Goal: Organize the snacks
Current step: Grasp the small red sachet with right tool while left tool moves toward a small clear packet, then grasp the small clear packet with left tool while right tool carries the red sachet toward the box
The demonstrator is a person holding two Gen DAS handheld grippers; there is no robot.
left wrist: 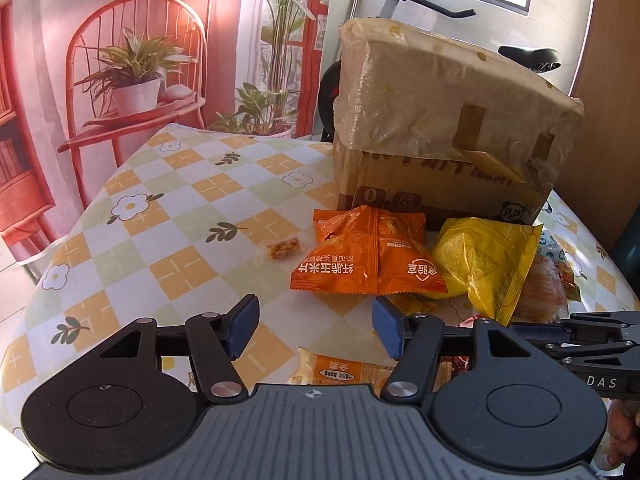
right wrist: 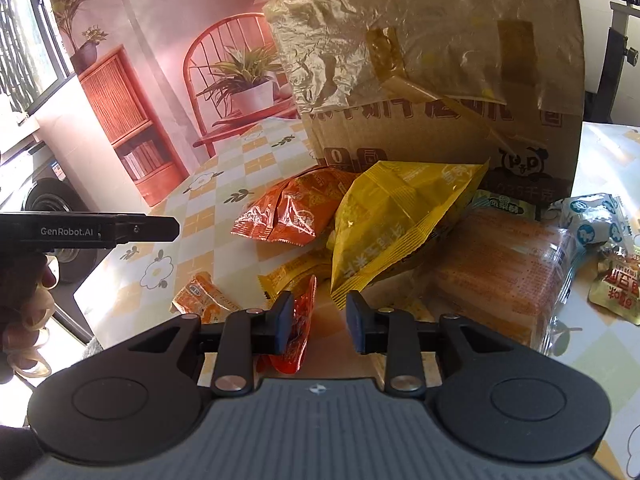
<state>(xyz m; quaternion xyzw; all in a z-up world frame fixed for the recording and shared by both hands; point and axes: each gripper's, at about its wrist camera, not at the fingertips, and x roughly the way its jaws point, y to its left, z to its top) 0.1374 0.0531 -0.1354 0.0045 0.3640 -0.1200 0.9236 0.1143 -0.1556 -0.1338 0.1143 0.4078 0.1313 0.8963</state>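
both my claws hang spread over the snack pile by the box (left wrist: pixel 440 128): left claw (left wrist: pixel 316 326) near the orange bag (left wrist: pixel 368 256), right claw (right wrist: pixel 316 322) beside a red wrapper (right wrist: pixel 300 320).

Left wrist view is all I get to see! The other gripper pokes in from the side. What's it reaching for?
Observer: In the right wrist view, the right gripper has its jaws apart over a small red wrapper. The wrapper lies against one finger and is not pinched.
Operator: Are any snacks hiding from me?
Observer: Yes. A pale blue packet lies on the table to the right of the cardboard box. From your side the yellow bag covers most of it.
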